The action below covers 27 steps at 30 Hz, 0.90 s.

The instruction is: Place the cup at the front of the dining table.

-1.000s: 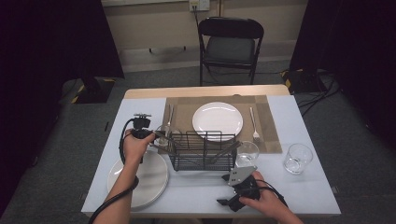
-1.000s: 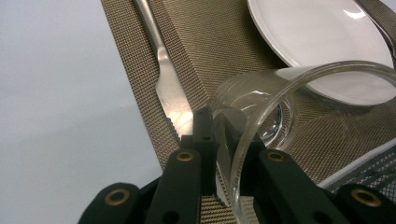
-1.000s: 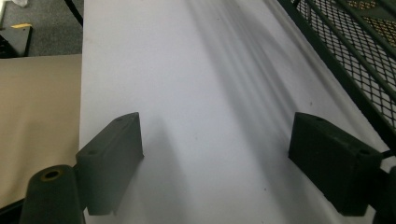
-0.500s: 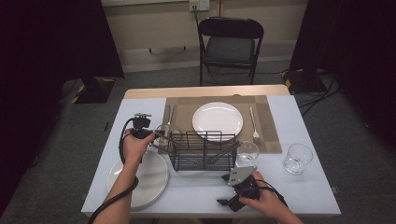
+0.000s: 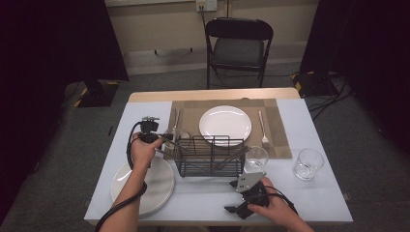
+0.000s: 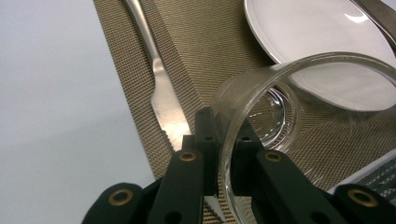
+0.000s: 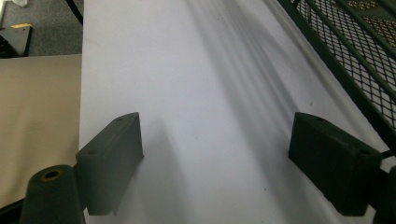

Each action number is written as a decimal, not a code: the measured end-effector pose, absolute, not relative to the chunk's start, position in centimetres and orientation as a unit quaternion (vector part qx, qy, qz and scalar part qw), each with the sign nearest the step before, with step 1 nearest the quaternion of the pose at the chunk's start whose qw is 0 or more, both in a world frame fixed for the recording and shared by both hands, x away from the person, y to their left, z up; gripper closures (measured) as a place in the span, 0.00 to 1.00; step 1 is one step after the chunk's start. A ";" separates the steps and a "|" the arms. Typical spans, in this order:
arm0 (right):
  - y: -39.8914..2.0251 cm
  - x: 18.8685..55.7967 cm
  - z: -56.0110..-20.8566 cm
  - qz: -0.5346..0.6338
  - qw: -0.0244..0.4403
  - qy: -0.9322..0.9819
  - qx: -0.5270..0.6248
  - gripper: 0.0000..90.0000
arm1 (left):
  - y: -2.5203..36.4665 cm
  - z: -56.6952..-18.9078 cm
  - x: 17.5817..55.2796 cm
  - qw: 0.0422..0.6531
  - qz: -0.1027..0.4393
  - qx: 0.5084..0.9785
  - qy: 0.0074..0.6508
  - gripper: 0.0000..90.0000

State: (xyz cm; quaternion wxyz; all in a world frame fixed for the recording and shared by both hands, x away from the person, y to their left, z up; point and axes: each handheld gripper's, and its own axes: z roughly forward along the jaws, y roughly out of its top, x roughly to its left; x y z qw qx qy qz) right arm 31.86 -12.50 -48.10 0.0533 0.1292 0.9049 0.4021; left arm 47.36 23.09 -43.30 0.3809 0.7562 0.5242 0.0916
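Left gripper (image 6: 219,140) is clamped on the rim wall of a clear glass (image 6: 299,107), tilted at lower centre of its view over the woven placemat (image 6: 196,56); right gripper (image 7: 215,163) rests spread and empty on the surface (image 7: 196,70). Risk: the thin one-sided pinch on smooth glass may slip or pivot, striking the knife (image 6: 159,88) or white plate (image 6: 308,32). The glass is transparent, thick-based, empty.

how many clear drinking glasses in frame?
3. One clear drinking glass pinched by its rim in the left gripper over the woven placemat; one right of the black wire rack; one farther right.
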 end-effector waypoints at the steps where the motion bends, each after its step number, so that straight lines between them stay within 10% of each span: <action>1: -12.5 31.9 -48.1 0.402 0.053 0.905 0.129 0.18 | 23.0 -43.3 47.4 0.380 0.093 0.757 0.524 0.95; 27: -12.5 31.9 -48.1 0.402 0.055 0.905 0.128 0.18 | 23.3 -42.4 47.0 0.391 0.104 0.757 0.514 0.88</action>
